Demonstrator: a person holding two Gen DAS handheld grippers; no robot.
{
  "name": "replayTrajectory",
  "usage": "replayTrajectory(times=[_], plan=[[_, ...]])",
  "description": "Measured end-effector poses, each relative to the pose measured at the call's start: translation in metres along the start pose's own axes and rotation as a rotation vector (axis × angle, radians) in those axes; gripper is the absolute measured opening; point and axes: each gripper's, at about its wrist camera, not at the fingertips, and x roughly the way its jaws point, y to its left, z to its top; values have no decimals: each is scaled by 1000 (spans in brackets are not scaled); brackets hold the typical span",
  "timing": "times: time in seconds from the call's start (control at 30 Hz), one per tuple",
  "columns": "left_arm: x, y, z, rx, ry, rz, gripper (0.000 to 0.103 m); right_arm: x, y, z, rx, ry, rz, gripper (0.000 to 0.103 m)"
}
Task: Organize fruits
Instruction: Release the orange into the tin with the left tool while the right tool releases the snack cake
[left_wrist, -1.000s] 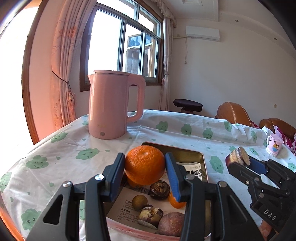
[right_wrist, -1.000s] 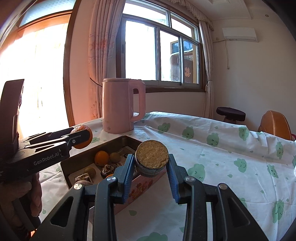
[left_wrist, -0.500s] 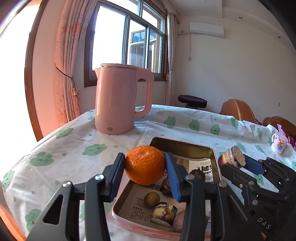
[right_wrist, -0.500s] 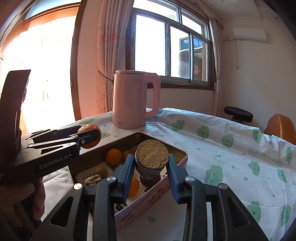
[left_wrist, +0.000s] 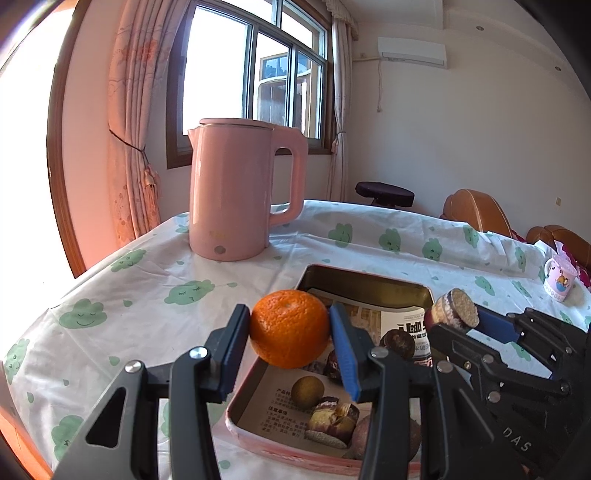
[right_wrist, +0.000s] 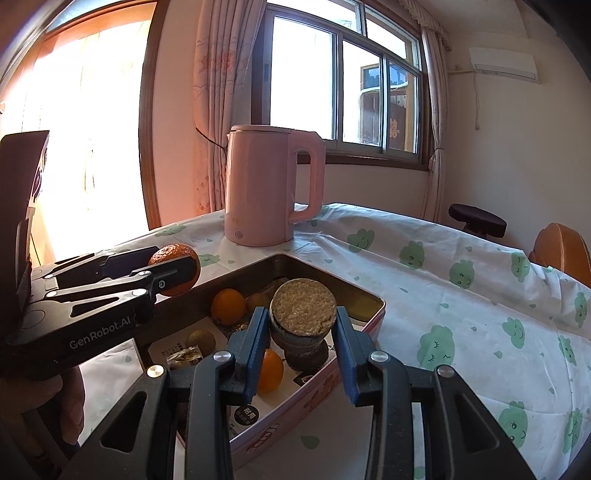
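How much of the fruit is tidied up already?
Several fruits already lie in the tin: a small orange, a little brown fruit and others. In hand: the left gripper holds a big orange, the right gripper a cut-topped fruit. Both hang over the tin, not yet put down.

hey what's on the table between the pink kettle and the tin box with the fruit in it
Nothing: between the pink kettle and the tin box there is only bare tablecloth with green clouds. The left wrist view shows it.
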Motion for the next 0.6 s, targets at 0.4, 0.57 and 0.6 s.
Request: replayTrajectory(times=[0.4, 0.57, 0.6], plan=[[9, -4, -5, 5, 38, -11, 46, 13, 0, 0, 3, 67, 9, 37], [12, -4, -7, 11, 49, -14, 46, 15, 1, 0, -2, 82, 11, 37], [12, -4, -8, 10, 53, -14, 47, 17, 1, -1, -2, 90, 10, 37]])
